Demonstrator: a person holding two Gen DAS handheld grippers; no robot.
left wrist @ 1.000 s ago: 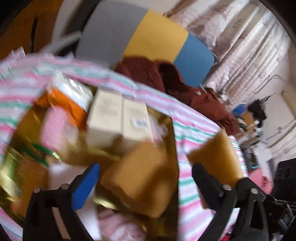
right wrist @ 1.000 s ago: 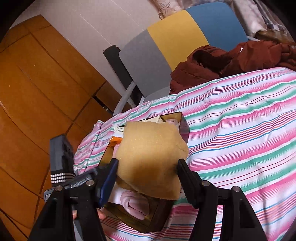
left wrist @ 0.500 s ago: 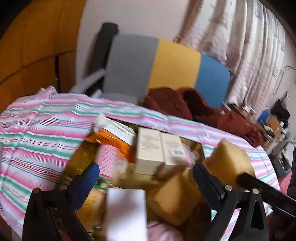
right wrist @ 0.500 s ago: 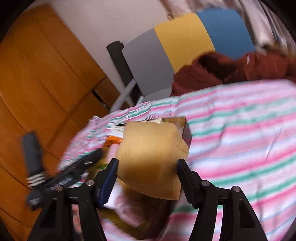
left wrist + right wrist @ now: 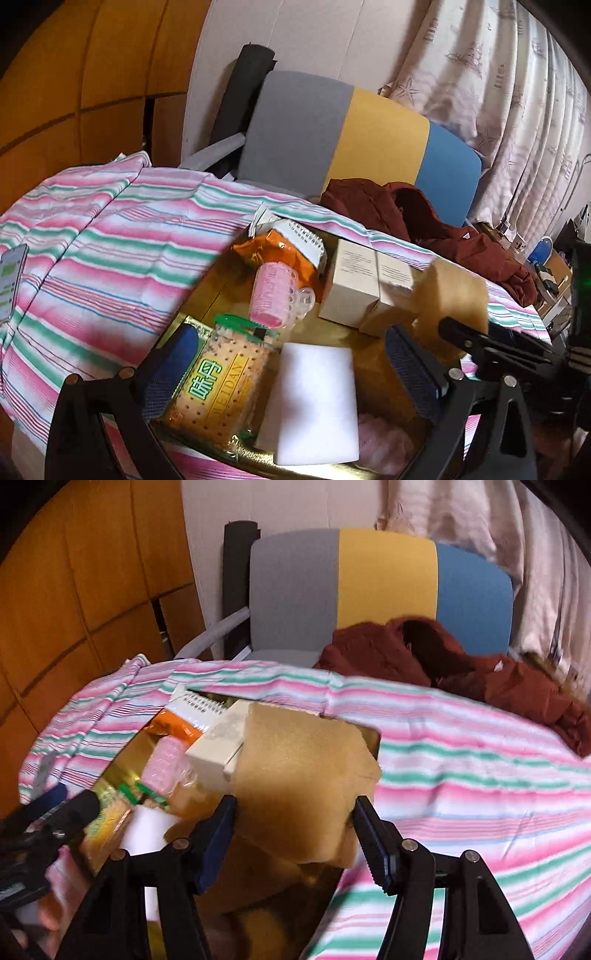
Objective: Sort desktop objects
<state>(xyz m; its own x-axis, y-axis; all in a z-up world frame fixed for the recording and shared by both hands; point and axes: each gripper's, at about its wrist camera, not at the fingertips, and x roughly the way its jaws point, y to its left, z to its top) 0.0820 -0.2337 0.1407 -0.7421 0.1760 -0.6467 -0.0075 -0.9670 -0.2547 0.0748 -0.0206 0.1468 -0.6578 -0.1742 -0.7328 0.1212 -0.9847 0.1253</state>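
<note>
My right claw [image 5: 291,834] is clamped on a tan sponge [image 5: 303,775], one pad pressed against each side of it, the jaws about half spread to take its width. The sponge hangs over the near right corner of the gold tray [image 5: 371,738], lifted clear of the things in it. In the left view the same sponge [image 5: 452,295] shows at the tray's right edge, with my right claw's black finger [image 5: 480,334] under it.

My left claw [image 5: 288,365] stands wide and grips nothing. Its blue pads hover over the near end of the tray [image 5: 207,291], one on each side of a biscuit pack [image 5: 218,373] and a white block [image 5: 314,402]; I cannot tell whether either pad touches them.

Deeper in the tray lie a pink roller [image 5: 273,291], an orange packet [image 5: 277,251] with a spiral notepad [image 5: 303,236] behind it, and two cream boxes [image 5: 365,284] side by side, just left of the sponge. Something pink and soft [image 5: 380,446] lies at the near edge by the white block.

The tray rests on a striped cloth [image 5: 110,251]. A phone [image 5: 11,280] lies on the cloth, far to the left.
</note>
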